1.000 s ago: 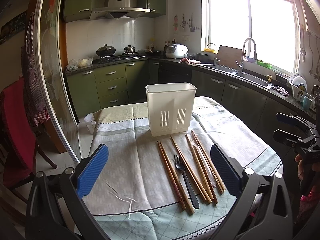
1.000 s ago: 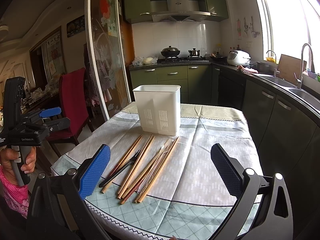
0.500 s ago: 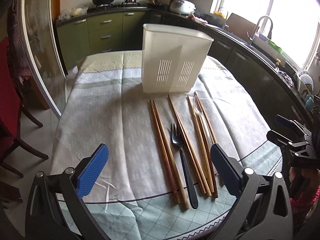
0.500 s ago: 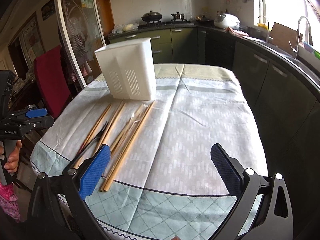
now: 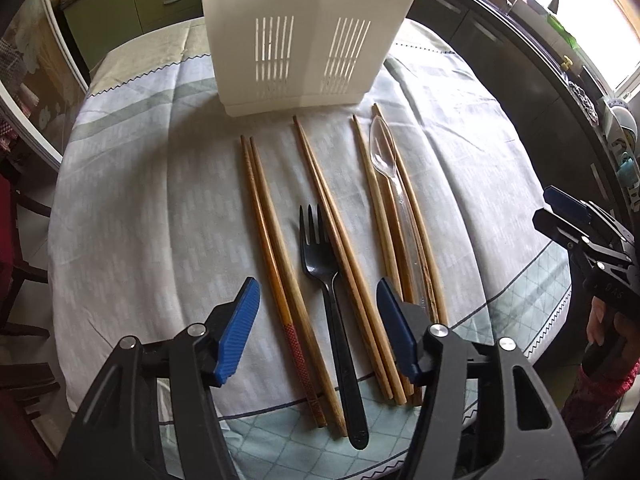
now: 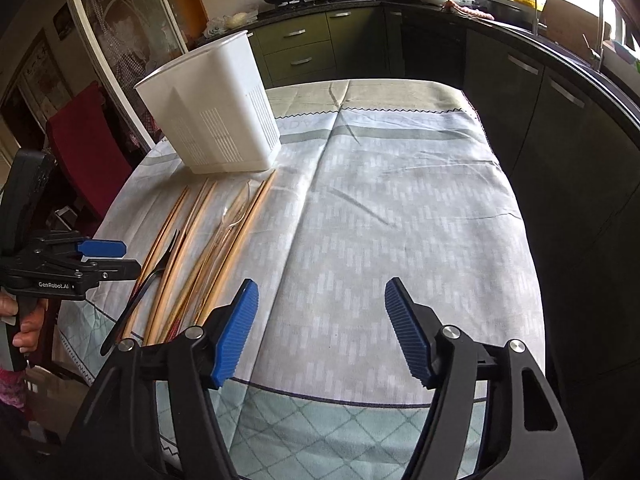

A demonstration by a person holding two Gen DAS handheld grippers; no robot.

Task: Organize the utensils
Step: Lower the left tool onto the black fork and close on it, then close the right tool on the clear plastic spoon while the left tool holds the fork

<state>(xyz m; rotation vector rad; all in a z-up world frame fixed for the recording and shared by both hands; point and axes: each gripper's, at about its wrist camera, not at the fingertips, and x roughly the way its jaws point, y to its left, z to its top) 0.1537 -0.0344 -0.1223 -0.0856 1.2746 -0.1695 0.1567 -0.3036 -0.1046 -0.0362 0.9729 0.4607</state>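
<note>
Left gripper (image 5: 318,328) closing, empty, over black fork (image 5: 334,308) and chopsticks (image 5: 280,264); right gripper (image 6: 322,330) closing above bare tablecloth (image 6: 400,208), empty; every utensil flat before white holder (image 5: 304,32), nothing sorted yet, seemingly all left.

Each gripper is a black plastic frame whose two angled arms end in blue pads (image 5: 236,330) with fine ribbing. A round silver screw (image 5: 439,329) sits at each arm joint, and the outer arms carry long cut-out slots. The left gripper (image 6: 106,258), seen side-on from the right wrist camera, bears white "GenRobot.AI" lettering and a black pistol handle gripped by a hand (image 6: 24,322). A pink-red patterned sleeve (image 5: 596,394) covers each wrist.
</note>
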